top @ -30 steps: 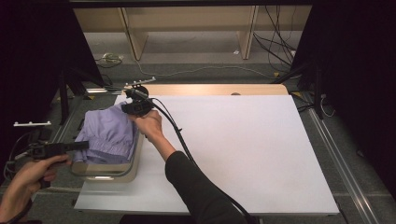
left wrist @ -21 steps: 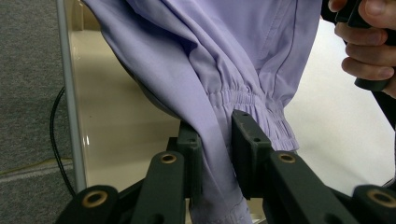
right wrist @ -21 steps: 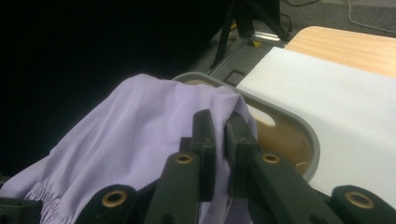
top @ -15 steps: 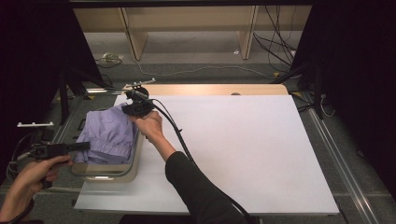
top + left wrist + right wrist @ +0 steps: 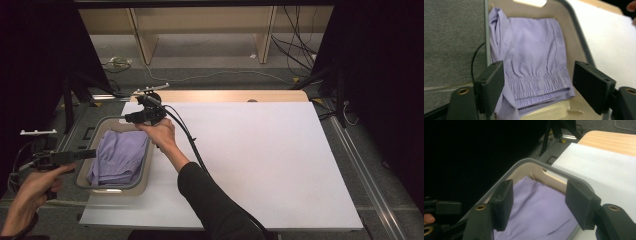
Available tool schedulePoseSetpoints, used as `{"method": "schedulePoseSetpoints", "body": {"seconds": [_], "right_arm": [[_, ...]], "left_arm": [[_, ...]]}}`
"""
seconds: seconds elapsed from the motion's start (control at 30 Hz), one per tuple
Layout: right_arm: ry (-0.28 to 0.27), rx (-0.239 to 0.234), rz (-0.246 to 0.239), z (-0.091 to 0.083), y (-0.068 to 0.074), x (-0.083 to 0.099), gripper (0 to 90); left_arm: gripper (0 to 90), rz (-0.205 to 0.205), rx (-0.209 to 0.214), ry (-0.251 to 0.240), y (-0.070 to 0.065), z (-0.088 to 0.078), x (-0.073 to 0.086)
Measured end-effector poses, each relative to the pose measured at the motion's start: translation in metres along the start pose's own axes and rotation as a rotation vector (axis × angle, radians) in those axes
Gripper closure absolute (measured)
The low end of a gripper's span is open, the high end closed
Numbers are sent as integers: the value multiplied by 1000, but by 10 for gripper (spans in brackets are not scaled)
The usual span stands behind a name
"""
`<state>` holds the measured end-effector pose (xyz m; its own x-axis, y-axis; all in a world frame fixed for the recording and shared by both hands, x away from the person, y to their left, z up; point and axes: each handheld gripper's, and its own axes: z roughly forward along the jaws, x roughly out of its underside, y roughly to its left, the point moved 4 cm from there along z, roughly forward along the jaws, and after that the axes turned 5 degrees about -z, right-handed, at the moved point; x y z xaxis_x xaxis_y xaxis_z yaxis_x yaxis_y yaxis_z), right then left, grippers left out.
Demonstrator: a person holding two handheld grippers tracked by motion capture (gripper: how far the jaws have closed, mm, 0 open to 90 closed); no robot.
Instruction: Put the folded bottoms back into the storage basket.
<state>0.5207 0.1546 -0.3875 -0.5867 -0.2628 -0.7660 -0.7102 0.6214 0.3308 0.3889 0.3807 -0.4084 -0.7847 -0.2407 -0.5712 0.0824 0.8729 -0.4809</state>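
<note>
A folded pair of lilac shorts (image 5: 120, 157) with a gathered elastic waistband lies in a beige plastic basin (image 5: 145, 172) with a grey rim, which sits at the left edge of the white worktop (image 5: 260, 160). The garment lies flat in the basin.

The left hand-held gripper (image 5: 65, 157) is held level just outside the basin's left side, pointing across toward the shorts. Its jaws have just been opening and now stand apart; in the left gripper view the waistband end of the shorts (image 5: 534, 62) shows between them, below and beyond, with neither pad pressing on the cloth.

The right hand-held gripper (image 5: 137, 117) hangs over the basin's far end, the person's dark-sleeved arm reaching across the worktop to it. Its jaws too have just been opening and stand apart; the right gripper view shows the shorts (image 5: 539, 205) and the basin's rim (image 5: 541, 165) between them, the pads clear of the fabric.
</note>
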Motion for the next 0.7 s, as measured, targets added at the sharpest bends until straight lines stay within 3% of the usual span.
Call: {"method": "schedulePoseSetpoints", "body": {"seconds": [0.37, 0.7], "right_arm": [[4, -13, -20, -3, 1, 1, 370], [0, -12, -27, -7, -1, 1, 351]], "left_arm": [[254, 19, 32, 34, -7, 6, 3], [246, 31, 46, 27, -11, 7, 3]]}}
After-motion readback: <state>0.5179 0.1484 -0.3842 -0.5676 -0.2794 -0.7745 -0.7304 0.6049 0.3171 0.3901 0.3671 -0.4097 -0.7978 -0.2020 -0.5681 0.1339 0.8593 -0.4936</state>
